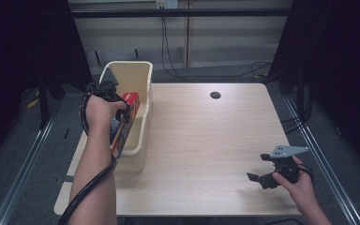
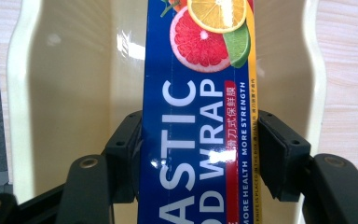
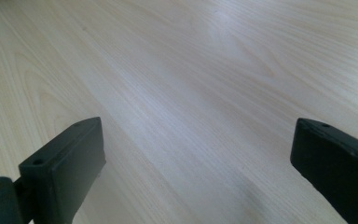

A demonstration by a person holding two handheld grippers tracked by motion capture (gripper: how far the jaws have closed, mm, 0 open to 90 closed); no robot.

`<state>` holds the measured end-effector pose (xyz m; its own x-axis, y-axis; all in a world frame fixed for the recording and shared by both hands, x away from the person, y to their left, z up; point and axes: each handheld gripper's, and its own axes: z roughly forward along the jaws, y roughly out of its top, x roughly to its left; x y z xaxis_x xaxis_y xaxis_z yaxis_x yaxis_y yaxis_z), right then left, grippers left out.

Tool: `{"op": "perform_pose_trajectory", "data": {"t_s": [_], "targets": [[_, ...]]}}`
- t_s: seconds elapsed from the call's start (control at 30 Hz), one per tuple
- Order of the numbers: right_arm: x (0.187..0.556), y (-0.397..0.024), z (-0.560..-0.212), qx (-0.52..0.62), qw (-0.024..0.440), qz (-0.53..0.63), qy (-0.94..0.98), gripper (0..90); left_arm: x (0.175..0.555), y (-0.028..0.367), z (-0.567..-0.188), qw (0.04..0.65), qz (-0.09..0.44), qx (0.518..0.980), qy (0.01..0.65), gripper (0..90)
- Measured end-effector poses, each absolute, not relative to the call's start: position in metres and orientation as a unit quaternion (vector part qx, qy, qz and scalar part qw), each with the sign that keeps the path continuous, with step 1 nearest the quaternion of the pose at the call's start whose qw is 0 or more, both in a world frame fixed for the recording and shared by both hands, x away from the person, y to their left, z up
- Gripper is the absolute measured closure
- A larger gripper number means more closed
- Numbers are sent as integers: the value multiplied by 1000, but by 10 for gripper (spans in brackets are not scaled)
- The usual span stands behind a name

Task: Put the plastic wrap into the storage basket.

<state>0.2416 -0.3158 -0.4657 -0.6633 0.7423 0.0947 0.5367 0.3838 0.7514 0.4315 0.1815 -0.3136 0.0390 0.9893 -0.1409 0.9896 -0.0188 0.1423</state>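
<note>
At the left of the frame, over the cream bin (image 1: 143, 89): left gripper (image 2: 200, 140) clamped across the plastic wrap box (image 2: 196, 116), apparently light, stiff, glossy-slick cardboard. Best held mid-length on the long sides. Lower right, above the desk (image 1: 201, 140): right gripper (image 1: 262, 173) wide, holding nothing.

On the table (image 1: 201, 154): one cream bin (image 1: 138, 77), one plastic wrap box (image 2: 198, 116), two grippers — left (image 2: 198, 154), right (image 1: 267, 174).

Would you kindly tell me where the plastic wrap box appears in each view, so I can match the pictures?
High view: the box sits left of centre, held by the left tongs over the cream bin.
Left gripper view: the box runs up the middle, clamped between both jaws, with the bin behind it.
Right gripper view: the box is not in this picture.
Shared landmark: the light wooden table, also seen at.
</note>
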Motion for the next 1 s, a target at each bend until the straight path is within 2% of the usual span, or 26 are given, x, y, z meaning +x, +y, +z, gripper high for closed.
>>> {"op": "perform_pose_trajectory", "data": {"t_s": [1.0], "targets": [[242,-316,-467,389,126,395,823,28,437,177,-323,89,-16,720,688,398]]}}
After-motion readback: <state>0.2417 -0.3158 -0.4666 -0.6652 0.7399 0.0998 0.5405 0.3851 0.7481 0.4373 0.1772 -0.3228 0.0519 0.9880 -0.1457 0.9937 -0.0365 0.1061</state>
